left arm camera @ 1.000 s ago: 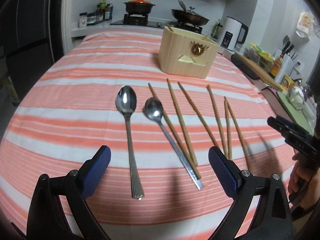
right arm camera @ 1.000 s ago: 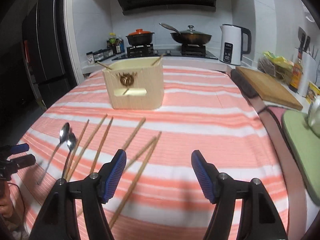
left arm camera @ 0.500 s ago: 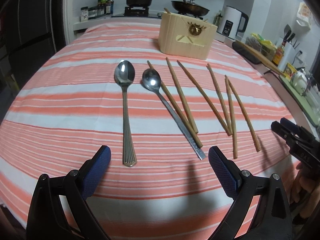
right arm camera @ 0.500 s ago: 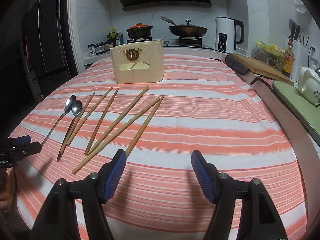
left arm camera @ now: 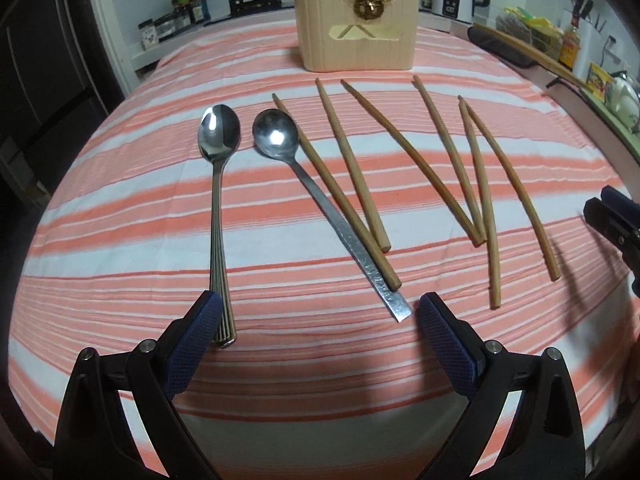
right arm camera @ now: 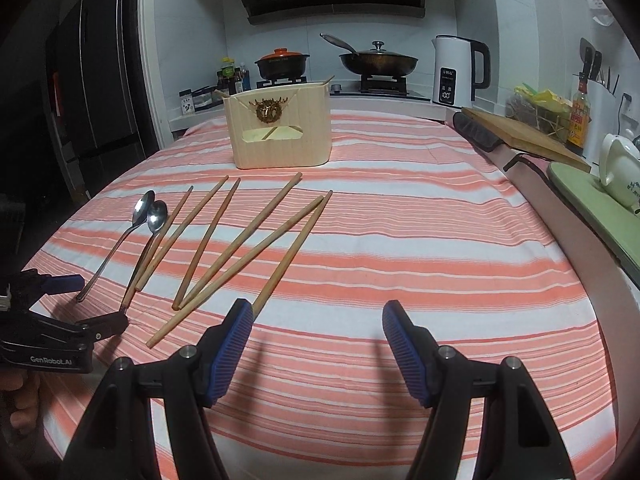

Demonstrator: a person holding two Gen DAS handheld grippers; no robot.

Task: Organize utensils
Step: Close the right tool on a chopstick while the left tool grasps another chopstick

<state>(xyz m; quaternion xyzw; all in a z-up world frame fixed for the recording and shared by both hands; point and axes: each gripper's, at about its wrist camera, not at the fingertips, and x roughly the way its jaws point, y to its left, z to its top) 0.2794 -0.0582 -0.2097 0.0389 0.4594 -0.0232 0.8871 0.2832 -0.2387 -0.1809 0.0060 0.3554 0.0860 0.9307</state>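
Two steel spoons lie side by side on the striped cloth: a ribbed-handle spoon [left arm camera: 218,216] and a flat-handle spoon [left arm camera: 320,200], also in the right wrist view [right arm camera: 116,240]. Several wooden chopsticks [left arm camera: 448,160] fan out to their right [right arm camera: 248,236]. A cream utensil holder [left arm camera: 356,28] stands behind them [right arm camera: 280,128]. My left gripper [left arm camera: 316,332] is open and empty, just in front of the spoon handles. My right gripper [right arm camera: 318,340] is open and empty, its left pad by the rightmost chopstick's near end.
The table [right arm camera: 440,240] is covered in an orange-and-white striped cloth. A wooden cutting board [right arm camera: 524,136] and a white teapot [right arm camera: 620,168] sit on the counter to the right. A kettle [right arm camera: 456,72] and pans stand behind.
Both grippers have drawn back toward the table's near edge and lowered, so the utensils now lie further ahead in both views. Both stay open. No utensil has moved.
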